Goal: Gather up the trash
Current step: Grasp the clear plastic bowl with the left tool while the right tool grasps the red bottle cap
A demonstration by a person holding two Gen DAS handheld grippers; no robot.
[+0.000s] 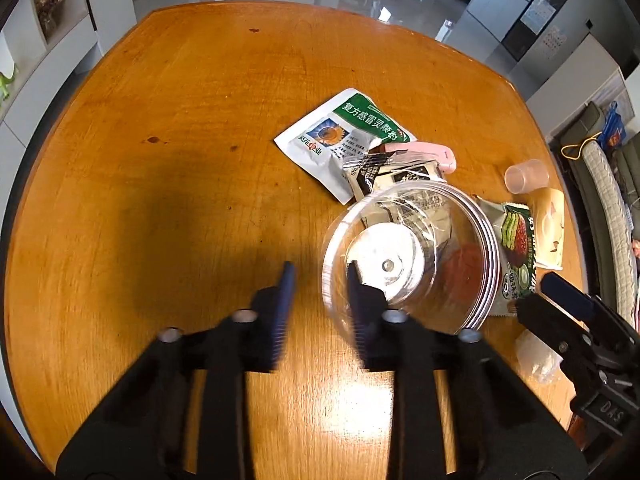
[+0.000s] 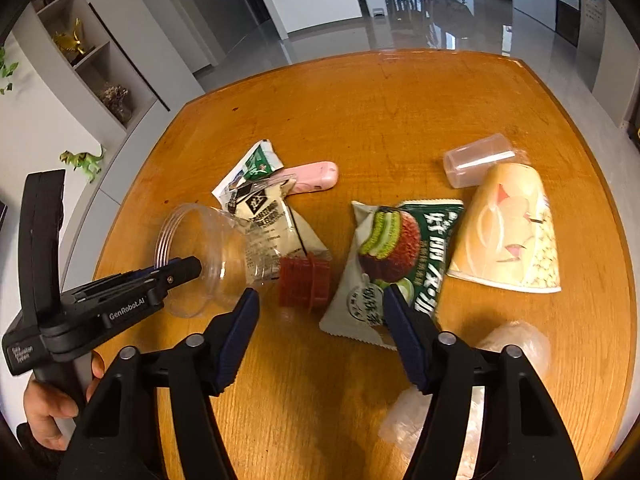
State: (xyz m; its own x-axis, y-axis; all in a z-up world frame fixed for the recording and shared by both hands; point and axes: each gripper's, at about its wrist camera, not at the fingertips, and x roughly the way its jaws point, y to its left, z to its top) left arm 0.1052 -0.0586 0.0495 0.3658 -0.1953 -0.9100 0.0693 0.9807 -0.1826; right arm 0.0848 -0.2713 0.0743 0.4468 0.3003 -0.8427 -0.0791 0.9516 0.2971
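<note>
Fingers, left tool: my left gripper (image 1: 320,300) sat at 6 o'clock in its own view, blurred, with the jar's rim wall between the two fingers; I could not tell whether the pads pressed on it.
Fingers, right tool: my right gripper (image 2: 322,320) stood open with nothing between its pads, hovering over the near end of the snack packet (image 2: 384,264).
Hand: a person's hand (image 2: 52,404) held the left tool's handle at 8 o'clock in the right view.
Jar: a clear plastic jar (image 2: 208,256) lay on its side at 9 o'clock from the snack packet, mouth towards the left tool; I judged it empty, since the wrappers seemed to show through it rather than sit inside.
Lid: a red lid (image 2: 304,284) lay off the jar, just beside its base.
Cups: a paper cup (image 2: 508,228) lay tipped over at 2 o'clock, and a small clear cup (image 2: 476,160) lay touching its far end; neither seemed to hold anything.
Loose trash: a green-and-white sachet (image 1: 344,136), a black-and-cream packet (image 2: 268,216), a pink case (image 2: 316,176) and crumpled clear wrap (image 2: 508,344) were spread on the wooden table (image 1: 160,160).
Bin: none showed in either view.
Progress: I judged the job barely begun; nothing was gathered, and every piece was left to pick up.
</note>
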